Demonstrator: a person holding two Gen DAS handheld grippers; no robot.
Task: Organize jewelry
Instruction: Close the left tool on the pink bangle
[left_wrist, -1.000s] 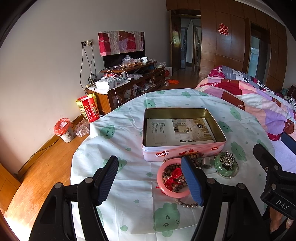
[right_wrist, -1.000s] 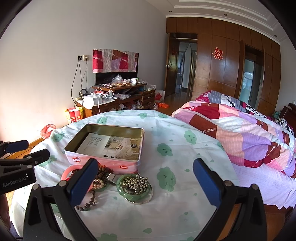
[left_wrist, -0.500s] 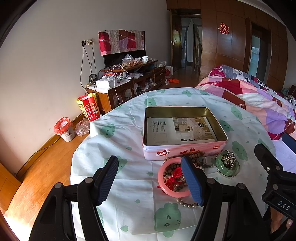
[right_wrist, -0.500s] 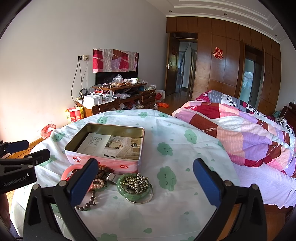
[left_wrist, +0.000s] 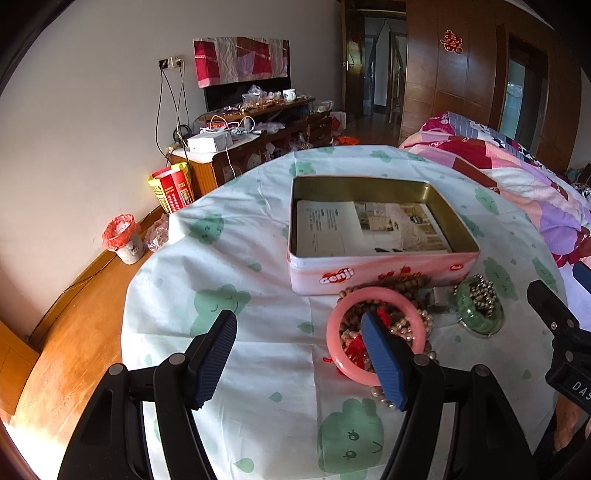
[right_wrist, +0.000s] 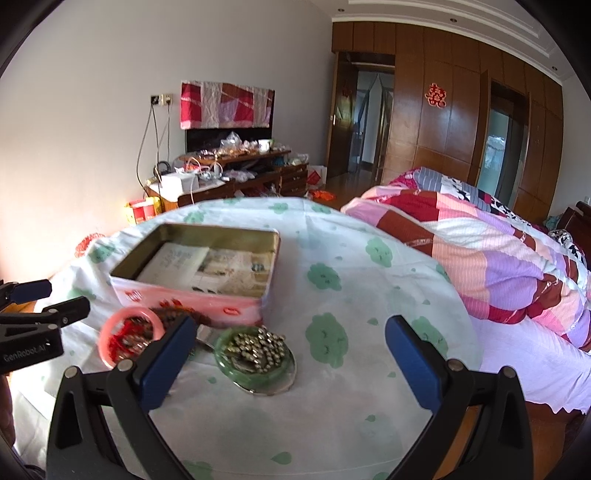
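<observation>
An open pink tin (left_wrist: 373, 273) (right_wrist: 192, 302) with papers inside stands on the round table. In front of it lie a pink bangle (left_wrist: 334, 343) (right_wrist: 107, 339) over wooden and pearl bead strings with a red tassel, and a green bangle (left_wrist: 476, 319) (right_wrist: 236, 363) holding a silver bead chain (right_wrist: 258, 347). My left gripper (left_wrist: 299, 363) is open and empty, its right finger over the pink bangle. My right gripper (right_wrist: 288, 363) is open and empty, just in front of the green bangle.
The table wears a white cloth with green clouds (left_wrist: 258, 236). A bed with a patchwork quilt (right_wrist: 480, 251) lies to the right. A cluttered TV cabinet (left_wrist: 251, 147), a red-bagged bin (left_wrist: 123, 240) and wood floor lie to the left.
Both grippers have moved forward and lower toward the jewelry; the right one has also swung right, so the tin sits further left in its view. Both stay open.
</observation>
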